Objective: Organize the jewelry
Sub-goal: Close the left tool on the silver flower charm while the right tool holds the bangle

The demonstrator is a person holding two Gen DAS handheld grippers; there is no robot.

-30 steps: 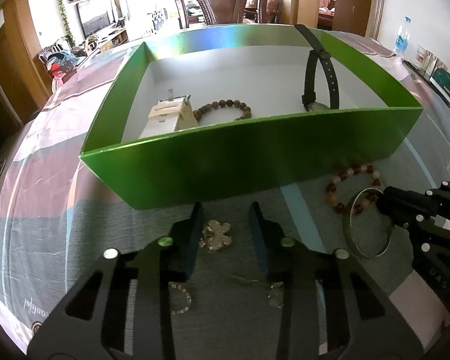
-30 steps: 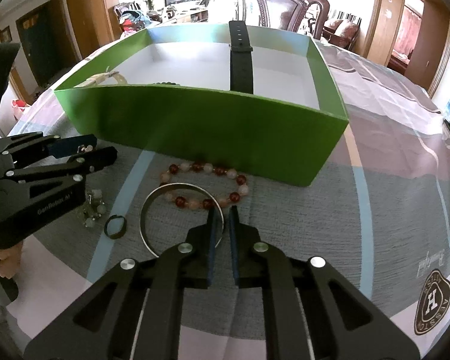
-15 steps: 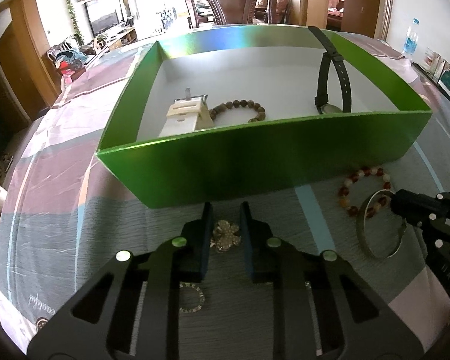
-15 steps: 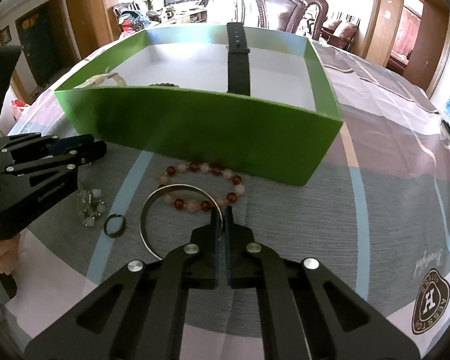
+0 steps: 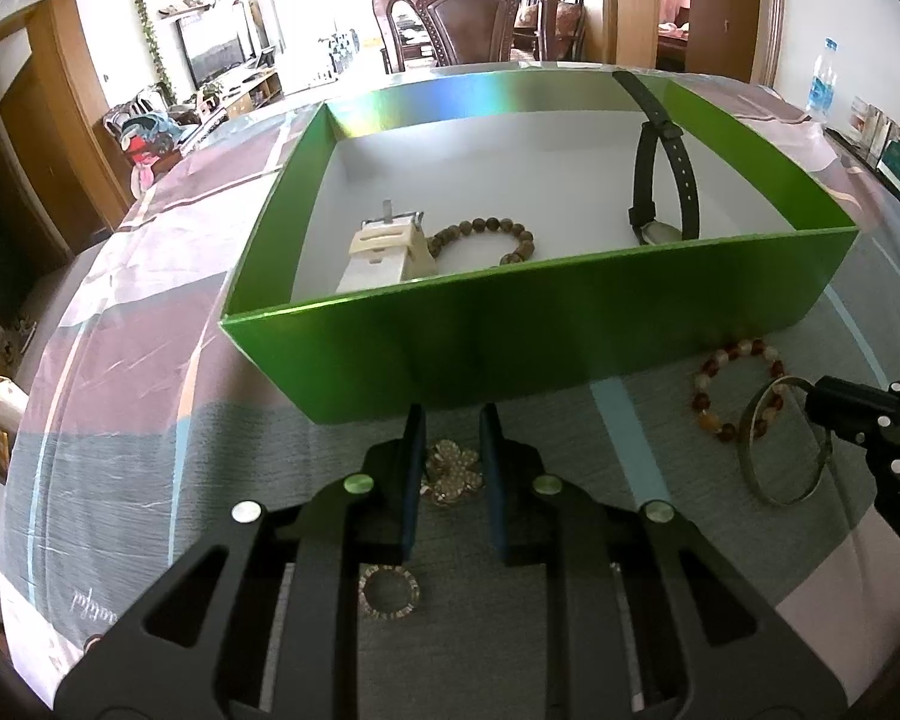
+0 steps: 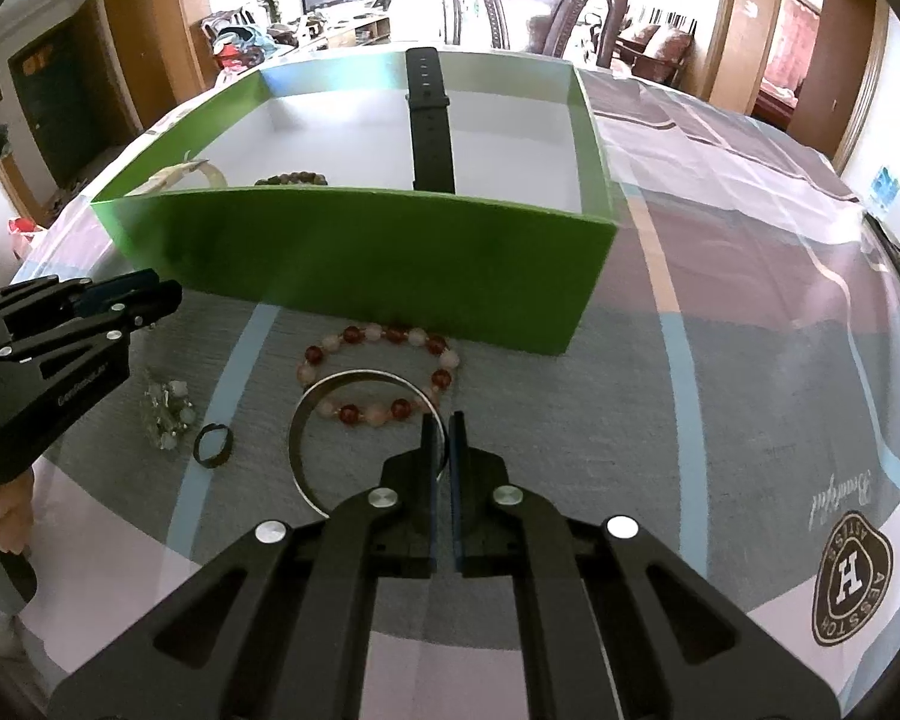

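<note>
In the left wrist view the left tool (image 5: 450,450) sits at lower centre, its two blue-padded fingers narrowed around a gold flower-shaped brooch (image 5: 453,471) that lies on the grey cloth of the bench (image 5: 150,450); its jaws have just been closing in on the brooch, and whether the pads actually press it cannot be told. Just below the brooch, between the tool's arms, lies a small gold ring (image 5: 388,590). Filling the middle of that frame is a green box (image 5: 510,342) with a white floor, holding a cream watch strap (image 5: 384,252) at left, a brown bead bracelet (image 5: 486,237) just beside it, and a black watch (image 5: 663,180) whose strap hangs over the far wall at upper right. At the right of the frame, in front of the box, a red and white bead bracelet (image 5: 732,387) lies on the cloth, with a silver bangle (image 5: 786,444) overlapping its lower right part. In the right wrist view the right tool (image 6: 444,432) at lower centre is clenched on the right side of the bangle's rim, the thin band caught between the nearly touching pads, its jaws having just closed; the bangle's far edge lies over the bead bracelet, which sits just in front of the box's near wall. At the left edge the left tool reaches in above a cluster of pale stones (image 6: 165,411), with a small dark ring (image 6: 213,445) just to their right.
</note>
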